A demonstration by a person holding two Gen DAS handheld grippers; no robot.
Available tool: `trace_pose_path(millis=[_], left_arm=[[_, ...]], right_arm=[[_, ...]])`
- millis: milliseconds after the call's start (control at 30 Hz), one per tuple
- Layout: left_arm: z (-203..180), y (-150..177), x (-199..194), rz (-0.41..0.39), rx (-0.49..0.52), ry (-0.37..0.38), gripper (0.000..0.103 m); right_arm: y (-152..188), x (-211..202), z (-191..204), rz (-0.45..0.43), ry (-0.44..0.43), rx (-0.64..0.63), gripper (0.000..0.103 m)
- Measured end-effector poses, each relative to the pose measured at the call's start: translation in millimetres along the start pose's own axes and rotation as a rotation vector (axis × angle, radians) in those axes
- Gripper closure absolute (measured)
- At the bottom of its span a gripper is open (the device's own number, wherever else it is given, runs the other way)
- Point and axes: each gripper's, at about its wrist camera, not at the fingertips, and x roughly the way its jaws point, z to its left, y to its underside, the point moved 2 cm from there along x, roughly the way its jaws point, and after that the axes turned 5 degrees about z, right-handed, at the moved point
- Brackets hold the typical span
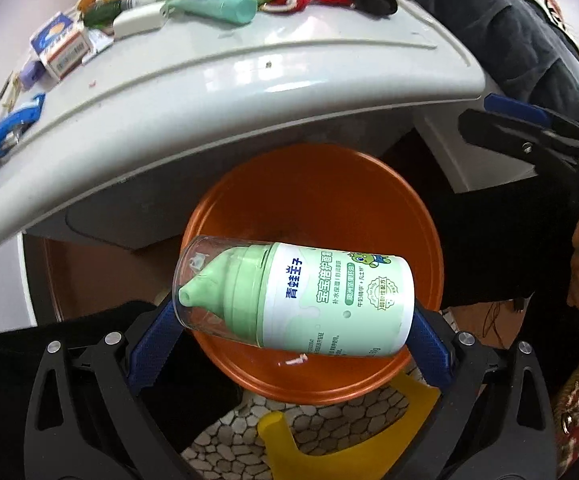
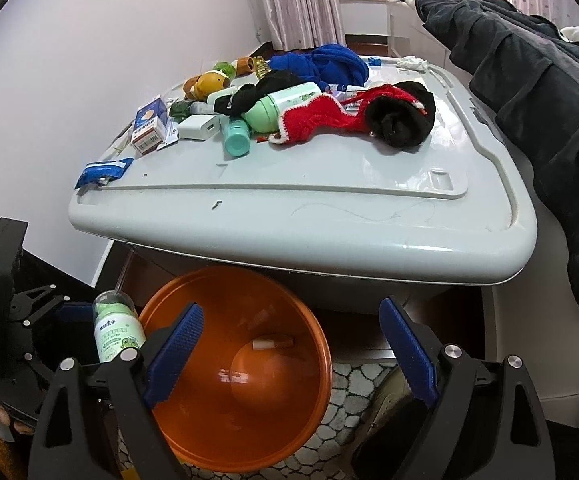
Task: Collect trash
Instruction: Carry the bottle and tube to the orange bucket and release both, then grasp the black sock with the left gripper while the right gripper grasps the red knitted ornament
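L gripper (image 1: 295, 312) is clenching the green bottle (image 1: 309, 300) above the orange bin (image 2: 233, 380); R gripper (image 2: 289, 344) is hanging released. You're mid-disposal; next, release over bin.

One orange bin (image 2: 241, 380). Two green-and-white lotion bottles: one (image 1: 293, 300) at the bin, one (image 2: 285, 106) on the lid (image 2: 329, 208). One teal tube (image 2: 236, 138), one white charger (image 2: 199, 127), two medicine boxes (image 2: 150, 124), one red knit piece (image 2: 313, 120).

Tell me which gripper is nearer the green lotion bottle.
Left. The left gripper holds the green lotion bottle between its jaws over the orange bin; the right gripper hangs open beside it, apart.
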Motion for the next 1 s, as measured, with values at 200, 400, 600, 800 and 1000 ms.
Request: trace_pose_path(millis=[200, 400, 600, 800, 1000], left_arm=[[2, -4, -4, 0.002, -0.002, 0.036, 0.007], [7, -5, -6, -0.006, -0.032, 0.09, 0.007], [7, -5, -15, -0.028, -0.039, 0.099, 0.007], [12, -5, -18, -0.033, -0.061, 0.161, 0.007], [13, -7, -24, -0.051, -0.056, 0.119, 0.007]], right_arm=[[-2, -6, -4, -0.026, 0.008, 0.018, 0.012], [-3, -6, -7, -0.025, 0.003, 0.038, 0.012], [-3, -6, -6, -0.026, 0.007, 0.032, 0.011], [-4, -7, -7, -0.037, 0.008, 0.041, 0.011], [-5, -13, -7, -0.054, 0.012, 0.042, 0.011]])
